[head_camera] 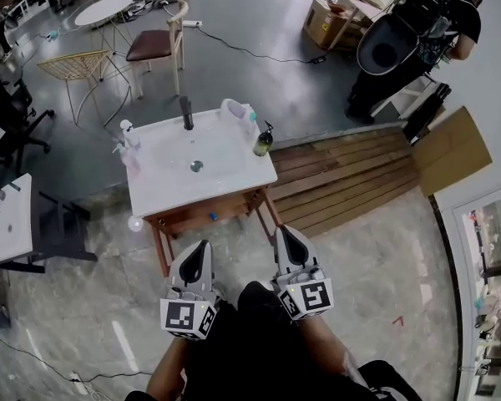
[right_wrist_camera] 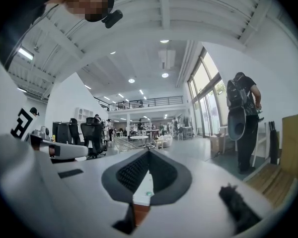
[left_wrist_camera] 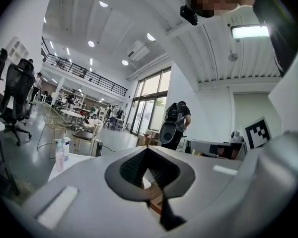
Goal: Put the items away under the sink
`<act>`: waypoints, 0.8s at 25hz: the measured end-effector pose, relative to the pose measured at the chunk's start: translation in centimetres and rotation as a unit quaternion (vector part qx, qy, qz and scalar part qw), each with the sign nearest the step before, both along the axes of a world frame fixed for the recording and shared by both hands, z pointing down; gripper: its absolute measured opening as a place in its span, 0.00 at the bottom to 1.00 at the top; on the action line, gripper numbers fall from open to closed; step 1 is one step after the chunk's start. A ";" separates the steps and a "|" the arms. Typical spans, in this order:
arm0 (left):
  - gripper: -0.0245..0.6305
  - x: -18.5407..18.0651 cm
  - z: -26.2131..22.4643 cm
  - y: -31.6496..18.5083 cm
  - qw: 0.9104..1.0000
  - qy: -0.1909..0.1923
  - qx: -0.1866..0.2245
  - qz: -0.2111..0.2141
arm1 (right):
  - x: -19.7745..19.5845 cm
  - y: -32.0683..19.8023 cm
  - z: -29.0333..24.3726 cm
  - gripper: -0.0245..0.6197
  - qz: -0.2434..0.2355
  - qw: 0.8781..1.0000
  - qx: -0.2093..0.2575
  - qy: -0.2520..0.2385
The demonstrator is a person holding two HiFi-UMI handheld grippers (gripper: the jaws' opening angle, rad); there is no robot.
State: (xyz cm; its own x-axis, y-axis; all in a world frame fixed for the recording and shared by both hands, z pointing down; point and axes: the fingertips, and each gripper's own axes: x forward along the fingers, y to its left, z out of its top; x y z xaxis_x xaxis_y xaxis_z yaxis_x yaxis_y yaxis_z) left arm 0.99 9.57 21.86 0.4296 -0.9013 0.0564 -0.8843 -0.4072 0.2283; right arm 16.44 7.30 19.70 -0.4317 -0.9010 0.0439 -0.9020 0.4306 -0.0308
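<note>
**Items to stow, all on the white counter (head_camera: 163, 197) around its sunken basin**
- Pink spray bottle (head_camera: 131, 160): upright at the counter's left edge.
- White-headed spray bottle (head_camera: 127, 132): upright, just behind the pink one, toward the back left corner.
- Dark pump bottle (head_camera: 263, 143): upright at the right edge, apart from the others.
- Pale tub (head_camera: 235, 110): at the back right corner, with something teal at its side. I cannot tell what the teal thing is.

**Fixture**
- Black faucet (head_camera: 186, 114): at the middle of the back edge.

**Under the sink**
- Wooden shelf (head_camera: 192, 220): set between the counter's wooden legs.
- Small blue thing (head_camera: 213, 216): lying on the shelf, too small to identify.

**My tongs**
- Left tongs (head_camera: 203, 244): closed, tips meeting, nothing between them.
- Right tongs (head_camera: 282, 229): closed likewise and empty.
- Both are held side by side, short of the counter's front edge. They point toward it and touch nothing.

**Surroundings**
- Plank decking (head_camera: 342, 178): lies just beside the counter's right side.
- Grey floor (head_camera: 83, 307): runs under and in front of me.
- Chair with a brown seat (head_camera: 154, 44): stands behind the counter.
- Gold wire chair (head_camera: 75, 65): stands to the left of the brown-seated chair.
- Round white table (head_camera: 104, 9): stands behind the two chairs.
- Person wearing a backpack (head_camera: 426, 32): stands well apart, past the decking.
- Cardboard box (head_camera: 326, 23): sits on the floor to that person's left.
</note>
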 end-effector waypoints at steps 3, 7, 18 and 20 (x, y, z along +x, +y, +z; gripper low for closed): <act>0.05 0.1 0.1 -1.8 1.000 0.009 -0.005 0.005 | 0.4 -2.3 0.3 0.06 0.012 1.000 -0.003 0.005; 0.05 0.9 0.6 -4.9 1.000 0.009 -0.004 0.015 | 1.1 -5.3 1.0 0.06 0.015 1.000 -0.001 0.010; 0.05 4.4 2.0 -13.8 0.999 -0.002 -0.018 0.026 | 2.8 -14.1 4.3 0.06 0.004 1.000 -0.019 0.003; 0.05 5.0 2.4 -15.1 0.999 -0.006 -0.018 0.030 | 3.2 -15.7 5.0 0.06 0.005 1.000 -0.019 0.002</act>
State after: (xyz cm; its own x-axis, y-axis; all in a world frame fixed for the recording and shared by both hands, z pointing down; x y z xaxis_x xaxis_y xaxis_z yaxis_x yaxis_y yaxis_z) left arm 6.04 -5.53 24.23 0.4818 -0.8712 0.0942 -0.8613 -0.4510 0.2340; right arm 19.67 -8.39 24.66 -0.4230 -0.9027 0.0792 -0.9061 0.4208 -0.0439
